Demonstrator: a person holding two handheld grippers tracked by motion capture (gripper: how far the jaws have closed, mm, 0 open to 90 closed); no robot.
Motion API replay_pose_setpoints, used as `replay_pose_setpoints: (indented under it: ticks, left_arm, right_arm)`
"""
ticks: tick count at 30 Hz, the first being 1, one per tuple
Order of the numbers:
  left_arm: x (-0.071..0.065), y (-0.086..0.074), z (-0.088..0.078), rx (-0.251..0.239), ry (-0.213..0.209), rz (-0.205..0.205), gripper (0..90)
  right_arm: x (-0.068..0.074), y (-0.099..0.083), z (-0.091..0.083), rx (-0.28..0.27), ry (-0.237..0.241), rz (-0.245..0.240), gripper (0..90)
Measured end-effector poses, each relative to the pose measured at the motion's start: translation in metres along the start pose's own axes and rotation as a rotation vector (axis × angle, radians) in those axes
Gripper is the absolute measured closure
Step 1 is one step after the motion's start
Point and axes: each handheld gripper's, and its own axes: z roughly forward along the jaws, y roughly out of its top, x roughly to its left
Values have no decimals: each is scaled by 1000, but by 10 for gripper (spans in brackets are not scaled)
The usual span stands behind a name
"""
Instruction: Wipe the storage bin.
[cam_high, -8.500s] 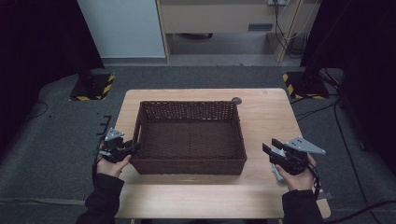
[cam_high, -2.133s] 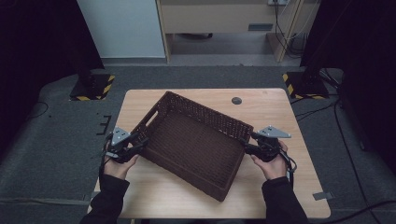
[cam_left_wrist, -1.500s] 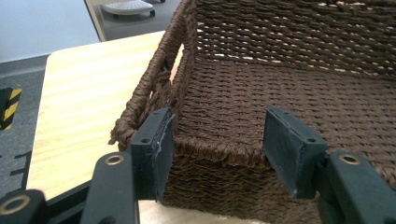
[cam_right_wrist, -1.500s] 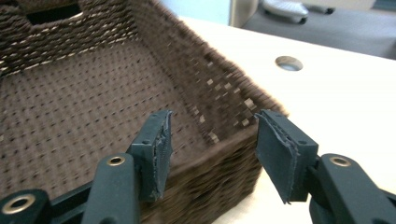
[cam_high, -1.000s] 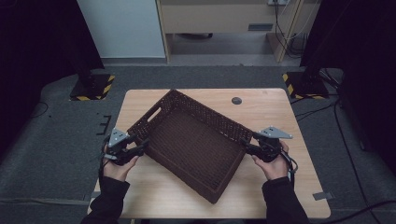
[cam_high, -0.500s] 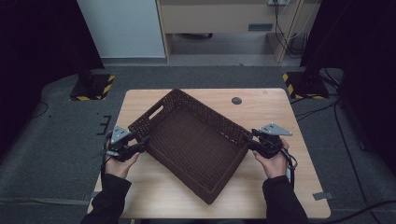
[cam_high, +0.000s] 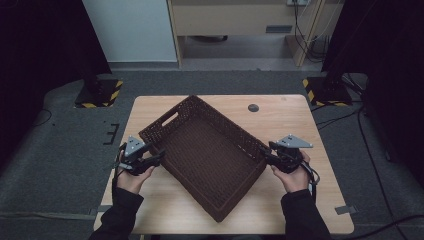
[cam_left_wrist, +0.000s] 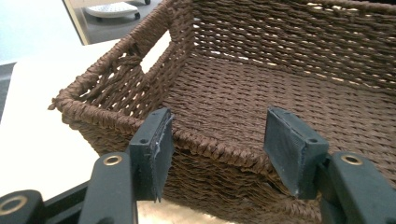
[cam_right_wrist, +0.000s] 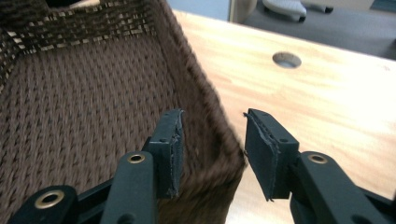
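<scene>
Far left of the high view: the left gripper (cam_high: 152, 159), held in the person's left hand (cam_high: 131, 179), sits at the basket's lower-left side, grey plate on top. In the left gripper view its jaws stand wide apart, straddling a stretch of woven rim; the pads (cam_left_wrist: 159, 144) don't seem to press on the weave, so it's open, not clamped.

Centre of the frame: the brown wicker basket (cam_high: 210, 150) lies on the wooden table (cam_high: 290, 120), turned diagonal, one corner pointing to the bottom of the frame, another up near the top centre. Handle slot shows on the upper-left wall. In the left gripper view the basket (cam_left_wrist: 261, 88) looks empty inside, the handle cut-out at upper left.

Upper right of centre, a small dark round hole (cam_high: 253, 107) in the tabletop, well apart from the basket. The right gripper view has the same hole (cam_right_wrist: 286, 59) at upper right, on bare wood.

Right side: the right gripper (cam_high: 266, 154), in the person's right hand (cam_high: 292, 175), is at the basket's right corner. Its jaws have just been closing in, w/ the basket wall between them. In the right gripper view the basket's wall (cam_right_wrist: 205, 107) runs up between the two pads; a gap shows on the right pad's side, so the wall is between the jaws but I can't see them pinching it. Not clamped, jaws part-way apart.
</scene>
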Motion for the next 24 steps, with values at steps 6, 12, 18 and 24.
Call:
replay_pose_setpoints:
  ticks: [6,12,18,24]
  left_arm:
    - [3,3,6,7,29,15,420]
    - [-2,0,-4,1,34,-21,385]
    - [-7,0,4,12,17,-21,411]
    - [-1,2,11,4,22,-12,433]
  right_arm:
    - [0,-2,11,13,25,-26,763]
    - [6,-4,3,40,54,-47,794]
    - [9,-3,-2,49,91,-50,765]
    - [11,3,9,22,107,-57,796]
